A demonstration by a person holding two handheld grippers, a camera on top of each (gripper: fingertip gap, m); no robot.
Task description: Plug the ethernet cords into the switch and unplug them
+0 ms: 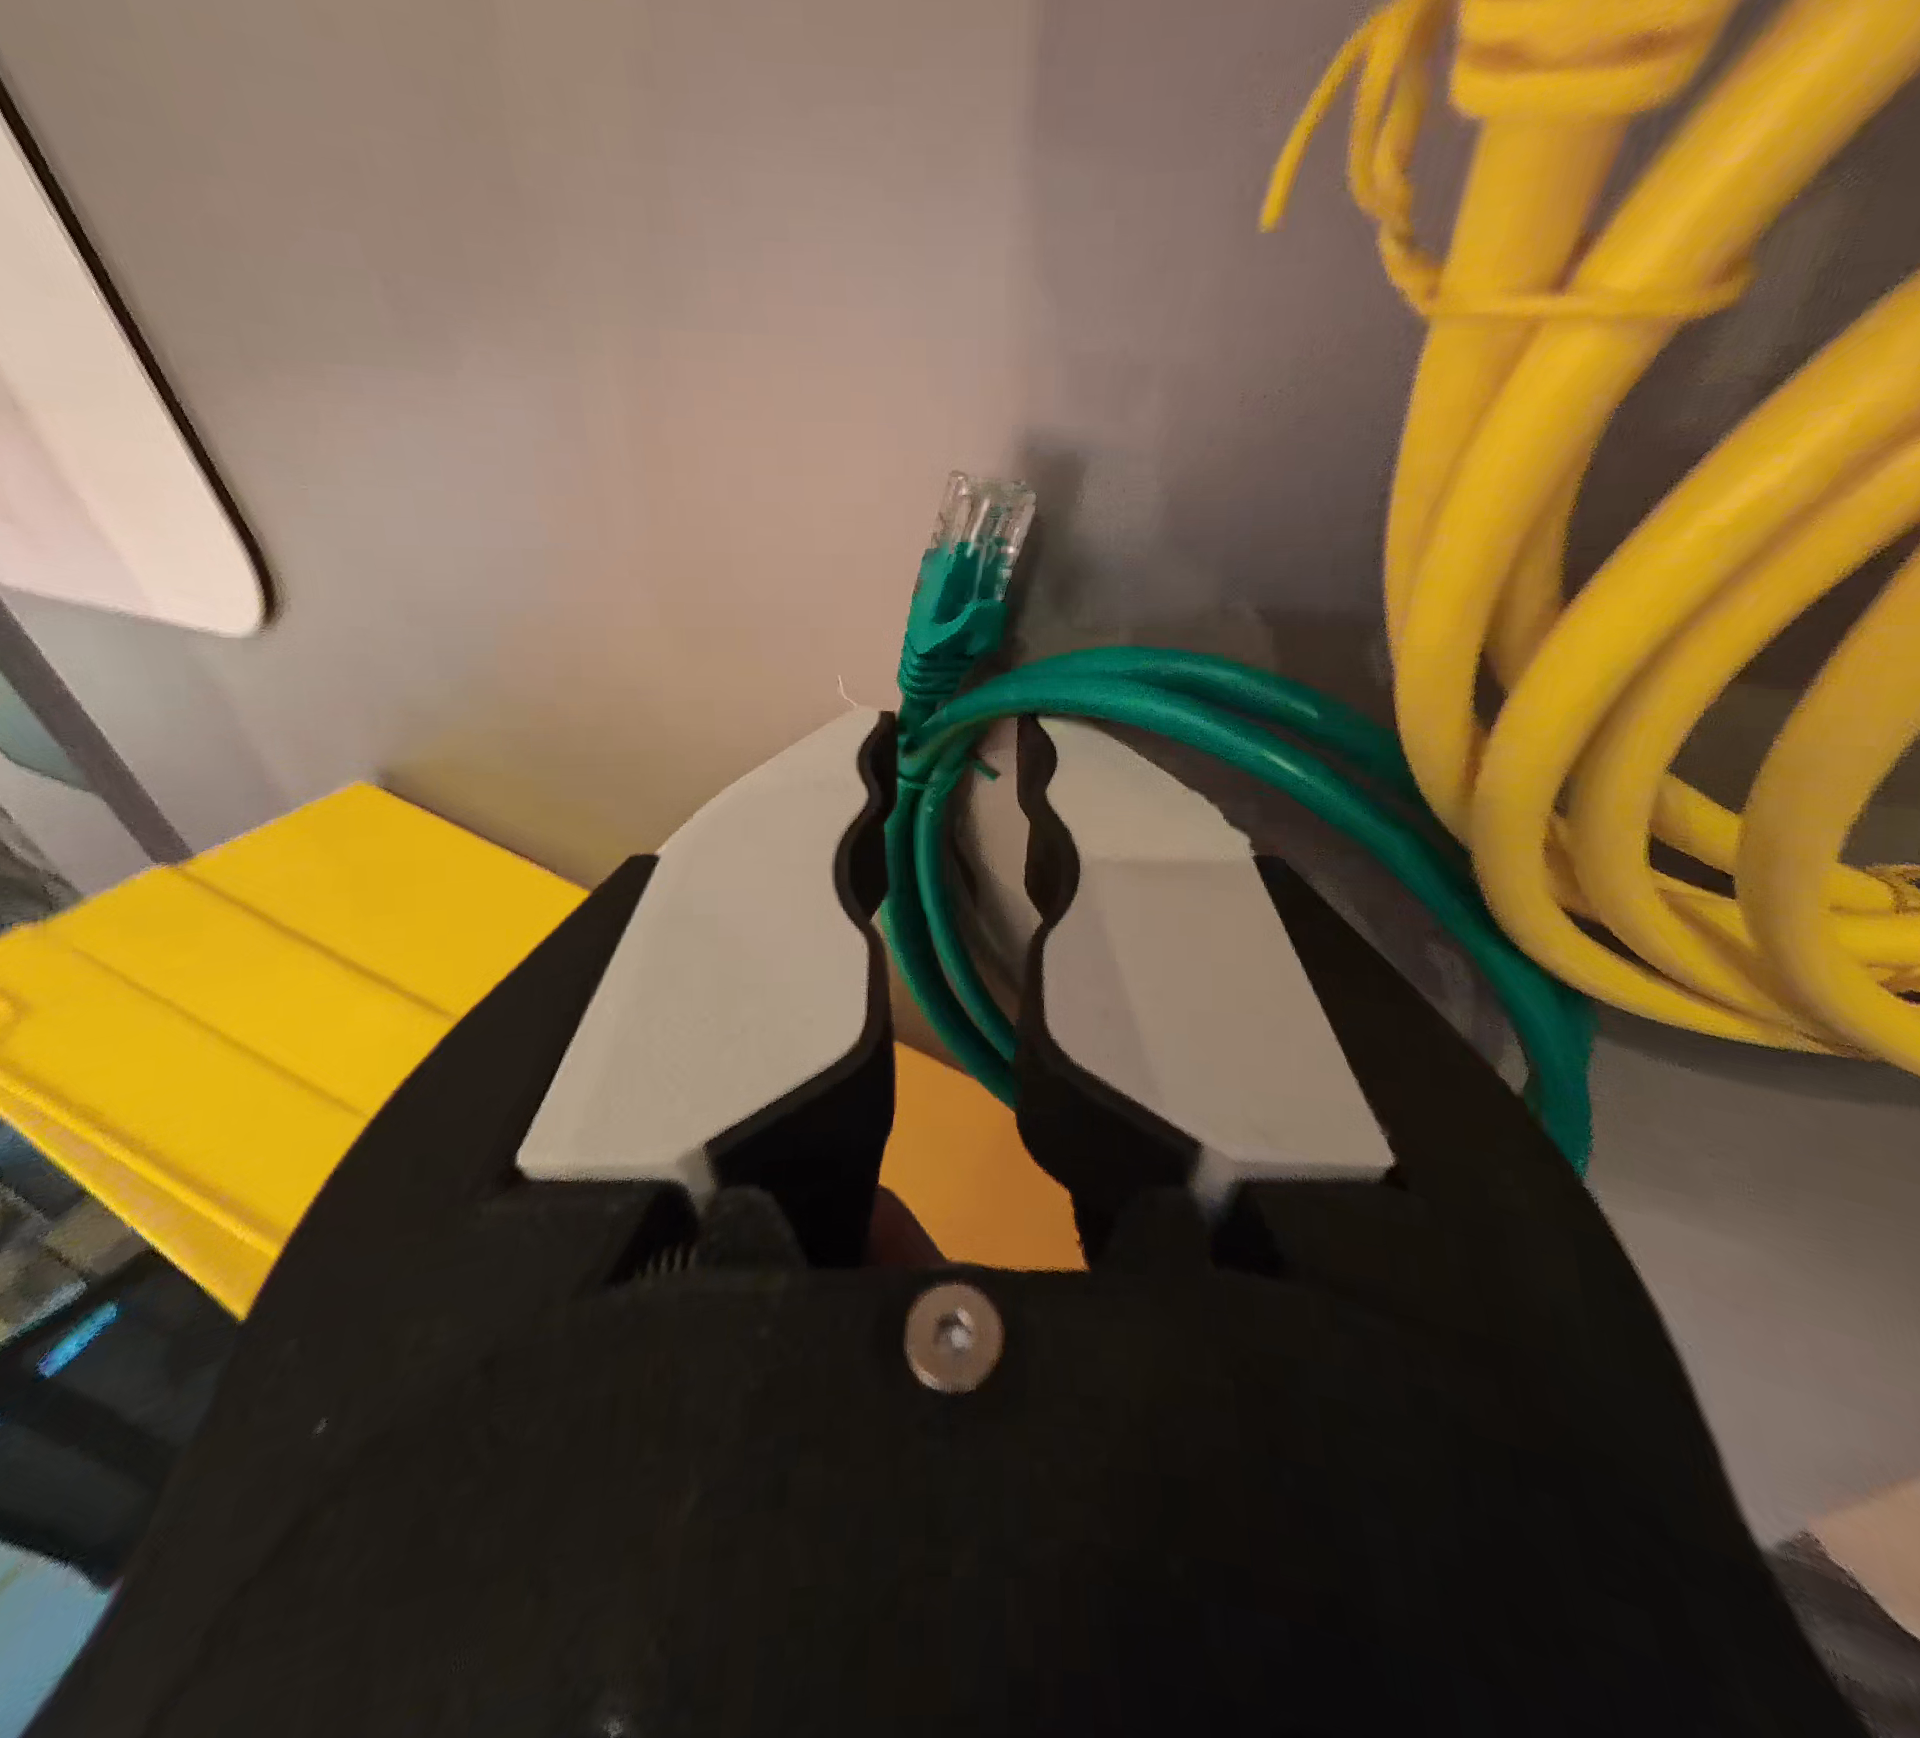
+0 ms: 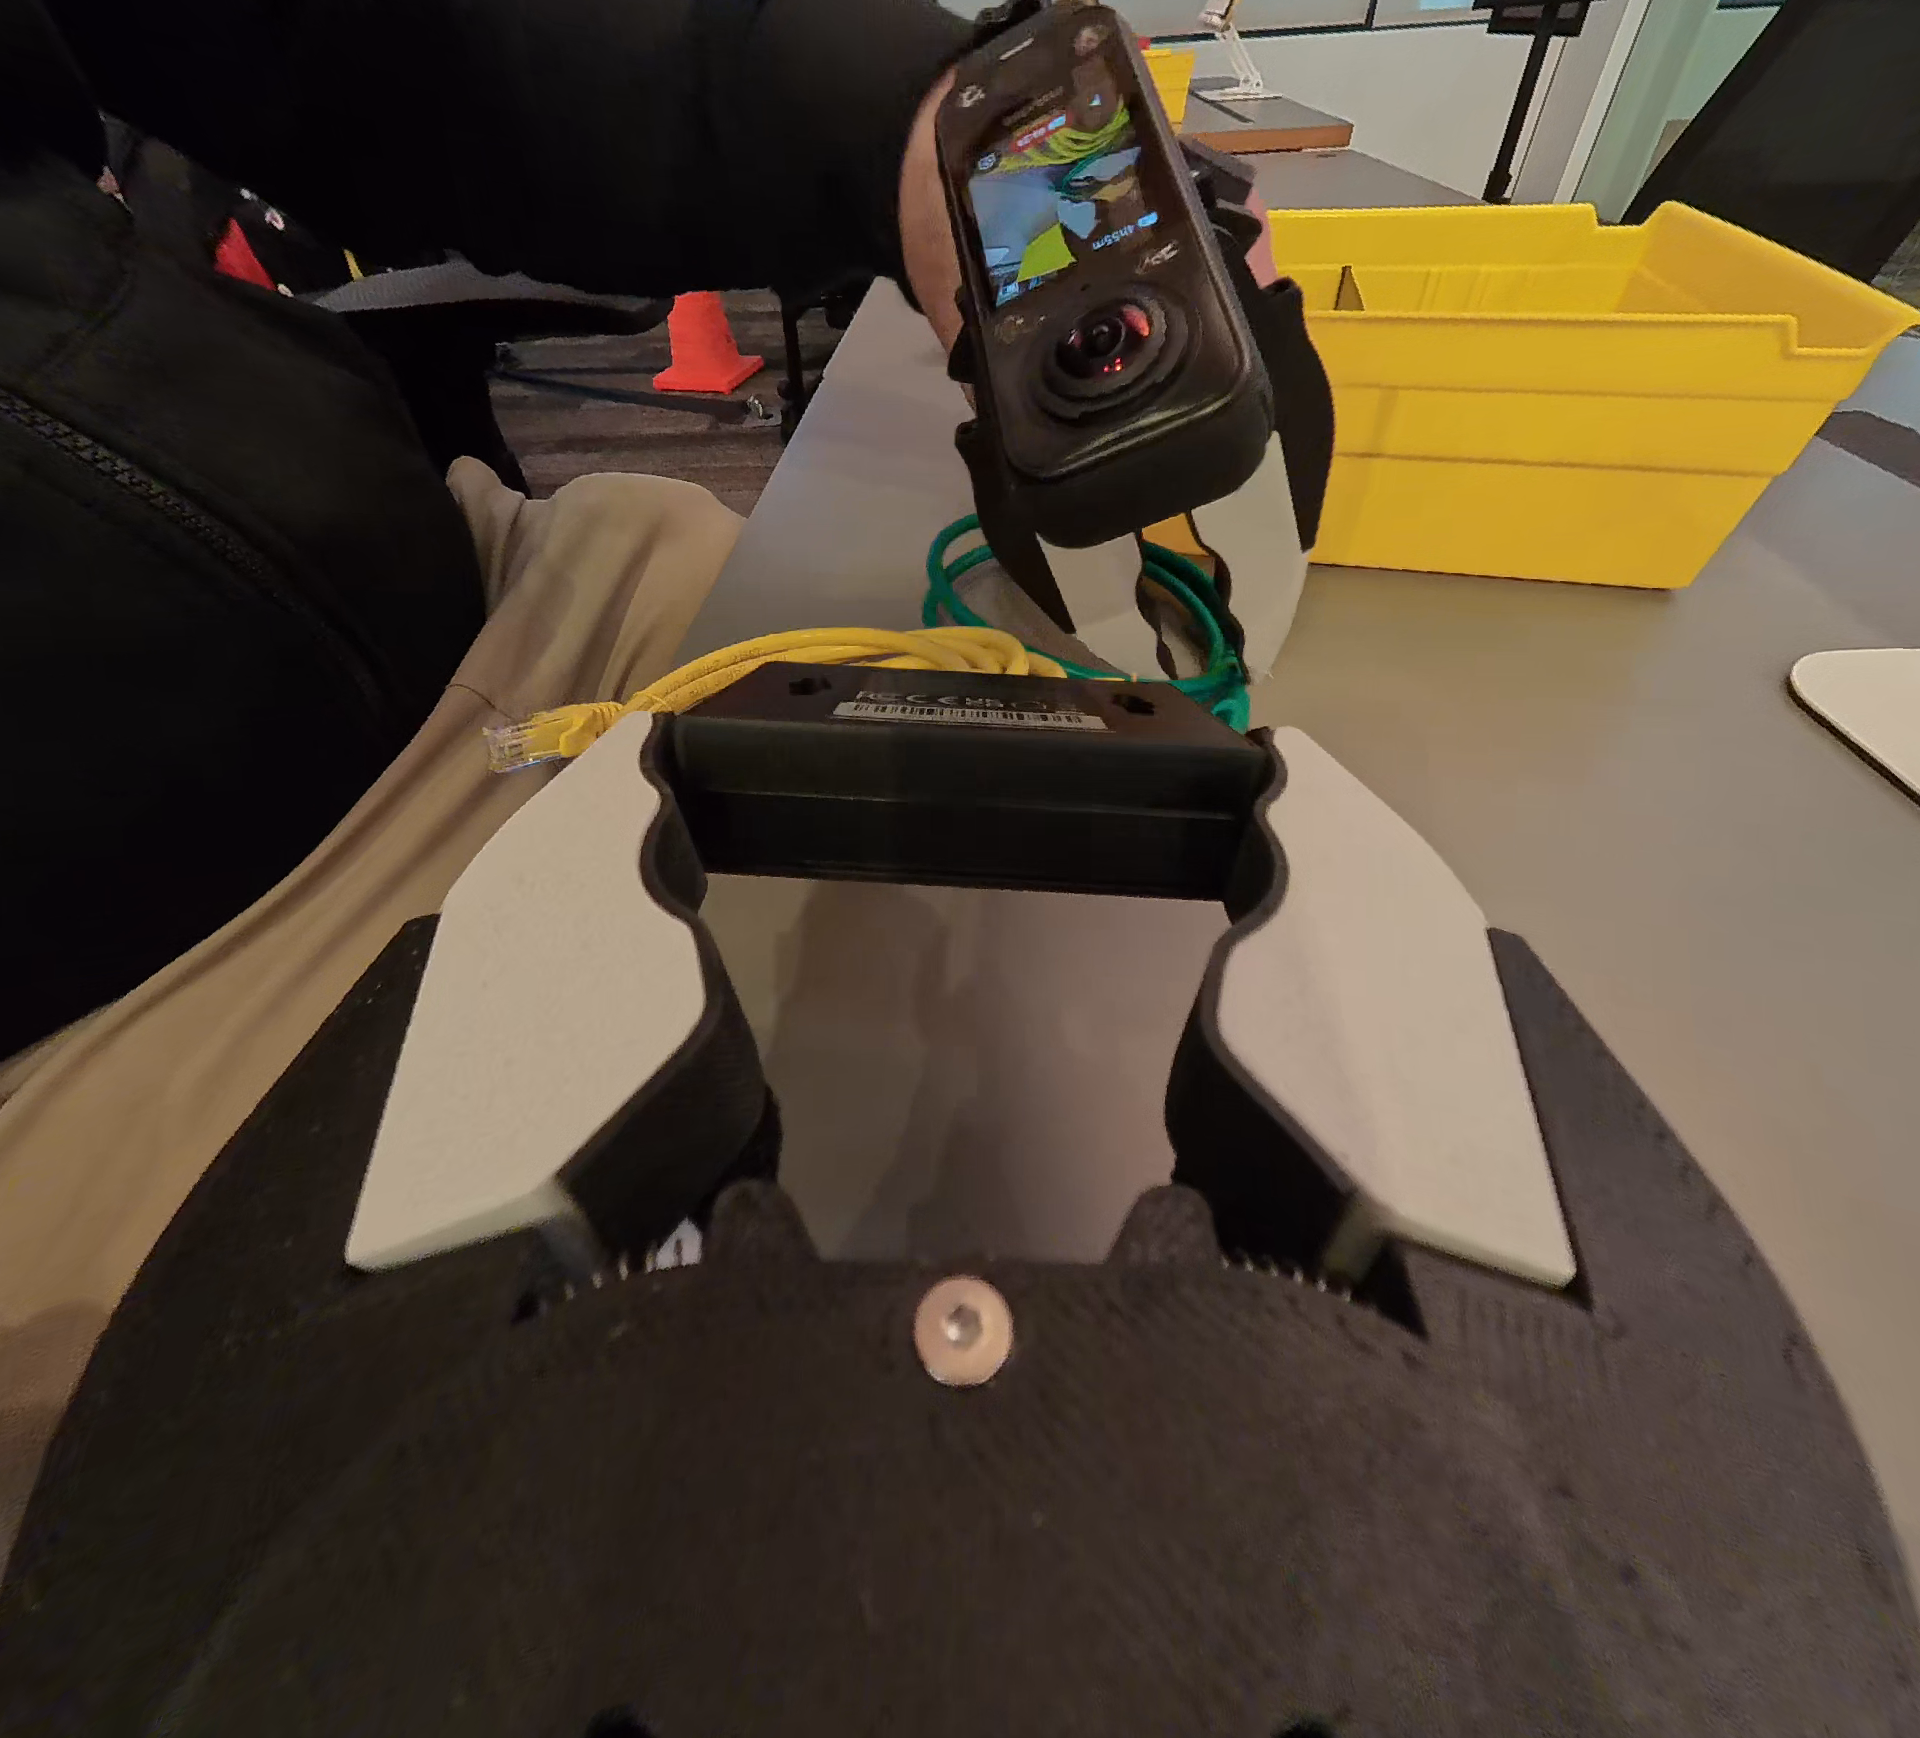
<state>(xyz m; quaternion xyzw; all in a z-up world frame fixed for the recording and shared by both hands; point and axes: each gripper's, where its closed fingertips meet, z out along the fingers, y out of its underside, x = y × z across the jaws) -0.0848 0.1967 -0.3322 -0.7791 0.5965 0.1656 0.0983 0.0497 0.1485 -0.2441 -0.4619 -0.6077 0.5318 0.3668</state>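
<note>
Going for the green cord [image 1: 1143,712] — switch [image 2: 961,779] braced.
My left gripper [image 1: 951,743] straddles the cord just behind its plug [image 1: 971,556], jaws slightly apart, nothing clamped; my right gripper [image 2: 961,805] clamps the switch on the table [image 2: 1558,857]. I should close squarely on the boot — not the loops.

green cord [image 1: 940,857] between parted fingers [image 1: 769,909]

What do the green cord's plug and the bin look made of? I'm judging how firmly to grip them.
The green cord's plug looks like clear hard plastic, glossy and see-through, with a ribbed green boot below, probably soft rubbery plastic. The yellow bin looks like rigid moulded plastic, smooth with a slight sheen and stepped ridges along its wall.
</note>
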